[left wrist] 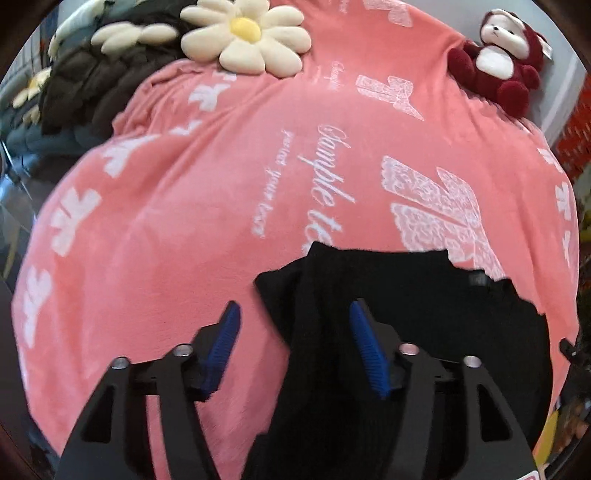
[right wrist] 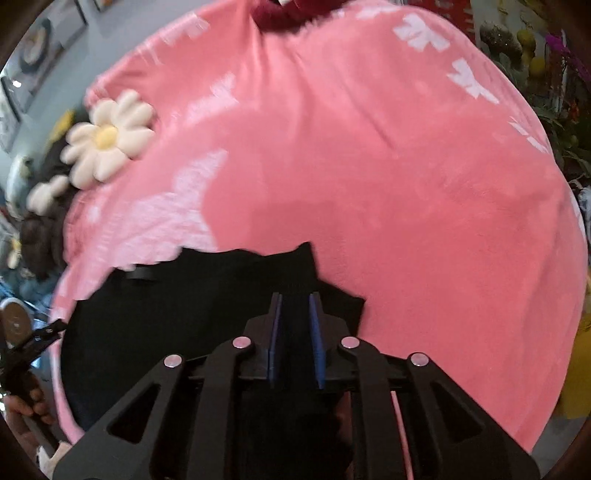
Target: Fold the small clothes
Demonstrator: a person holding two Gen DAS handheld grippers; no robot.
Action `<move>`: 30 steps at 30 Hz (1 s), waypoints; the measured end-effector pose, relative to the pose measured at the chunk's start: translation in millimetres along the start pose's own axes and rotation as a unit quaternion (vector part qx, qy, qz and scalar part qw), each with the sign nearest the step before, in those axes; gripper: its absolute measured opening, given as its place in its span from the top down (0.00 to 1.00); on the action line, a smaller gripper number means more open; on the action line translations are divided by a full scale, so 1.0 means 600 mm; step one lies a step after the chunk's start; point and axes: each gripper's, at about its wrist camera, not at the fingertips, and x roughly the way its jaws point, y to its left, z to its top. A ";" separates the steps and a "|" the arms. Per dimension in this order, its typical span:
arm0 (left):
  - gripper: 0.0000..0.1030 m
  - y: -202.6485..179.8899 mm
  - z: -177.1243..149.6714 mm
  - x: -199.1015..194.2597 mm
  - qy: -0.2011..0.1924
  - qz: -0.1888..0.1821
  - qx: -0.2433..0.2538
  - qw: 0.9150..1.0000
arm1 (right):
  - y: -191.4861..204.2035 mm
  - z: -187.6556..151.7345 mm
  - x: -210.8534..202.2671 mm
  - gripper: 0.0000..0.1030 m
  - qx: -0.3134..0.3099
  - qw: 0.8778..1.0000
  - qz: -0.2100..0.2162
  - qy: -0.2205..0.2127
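While the left gripper (left wrist: 295,325) gapes, the right gripper (right wrist: 295,314) stands narrowly parted over the rumpled black garment (left wrist: 424,314).

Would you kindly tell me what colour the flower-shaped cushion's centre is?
Yellow, ringed by cream petals; the flower-shaped plush cushion shows best in the left wrist view.

Two wrist fisheyes angled steeply down, close over the shared pink blanket (left wrist: 184,221) and black garment (right wrist: 184,314).
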 end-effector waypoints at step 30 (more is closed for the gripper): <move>0.33 0.067 -0.225 -0.061 0.092 0.011 -0.027 0.995 | 0.079 -0.232 -0.096 0.42 -0.066 0.994 -0.068 0.050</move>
